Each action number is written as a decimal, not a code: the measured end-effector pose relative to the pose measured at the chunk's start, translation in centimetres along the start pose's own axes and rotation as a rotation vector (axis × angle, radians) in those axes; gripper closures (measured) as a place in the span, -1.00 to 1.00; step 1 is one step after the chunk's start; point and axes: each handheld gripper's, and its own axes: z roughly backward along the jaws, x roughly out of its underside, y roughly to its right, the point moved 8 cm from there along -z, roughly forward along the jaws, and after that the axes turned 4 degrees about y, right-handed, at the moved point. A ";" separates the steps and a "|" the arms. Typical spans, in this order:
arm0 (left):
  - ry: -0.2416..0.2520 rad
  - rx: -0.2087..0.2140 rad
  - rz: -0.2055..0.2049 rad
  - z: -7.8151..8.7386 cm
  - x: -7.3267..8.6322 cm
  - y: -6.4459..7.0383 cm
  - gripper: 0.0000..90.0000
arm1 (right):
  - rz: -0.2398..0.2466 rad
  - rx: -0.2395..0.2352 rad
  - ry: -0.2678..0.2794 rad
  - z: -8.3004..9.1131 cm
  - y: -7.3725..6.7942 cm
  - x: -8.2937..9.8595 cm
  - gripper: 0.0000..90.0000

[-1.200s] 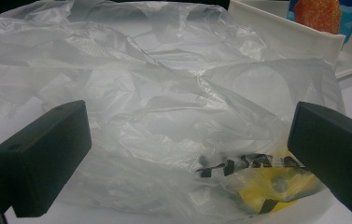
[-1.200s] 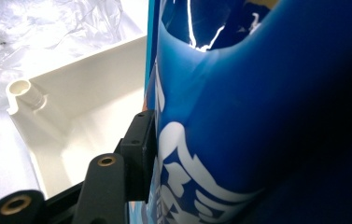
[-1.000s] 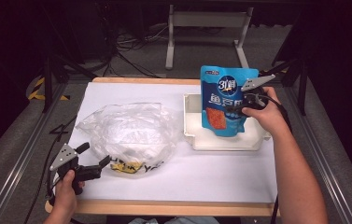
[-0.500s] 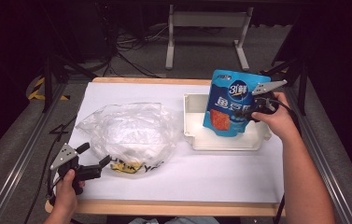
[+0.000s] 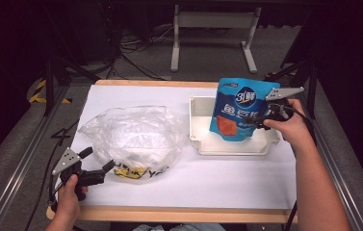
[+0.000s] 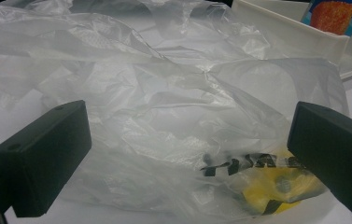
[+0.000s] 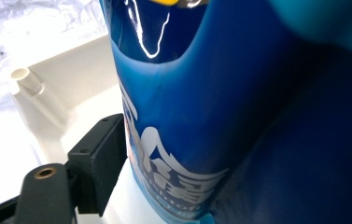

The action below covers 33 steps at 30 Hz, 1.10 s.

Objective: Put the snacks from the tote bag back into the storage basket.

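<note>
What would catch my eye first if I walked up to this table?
Probably the glossy blue snack pouch, held upright over the white plastic tray at the table's right by the right gripper. Next, the big crumpled clear plastic bag with yellow and black print, lying at the left, where the left gripper sits open at its near edge.

The glossy blue stand-up pouch with the orange panel [image 5: 240, 109] has travelled right over the shallow white plastic tray [image 5: 203, 145]: a second ago it stood over the tray's left part, tall and square-on, and now it sits nearer the tray's right wall, lower and tilted. The right hand-held gripper [image 5: 265, 115] clamped on its edge has moved right and down with it.
</note>
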 end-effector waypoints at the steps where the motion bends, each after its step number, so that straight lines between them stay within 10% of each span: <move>1: 0.000 0.000 0.000 0.0 0.0 0.0 -0.99 | -0.001 0.002 0.005 0.1 0.0 0.0 -0.47; 21: 0.012 -0.007 -0.035 0.6 -0.1 0.3 -0.99 | -0.023 0.102 0.078 4.6 0.0 0.1 -0.54; 33: 0.020 -0.015 -0.053 0.8 -0.2 0.6 -0.99 | -0.039 0.173 0.137 8.4 -3.8 -1.0 -0.54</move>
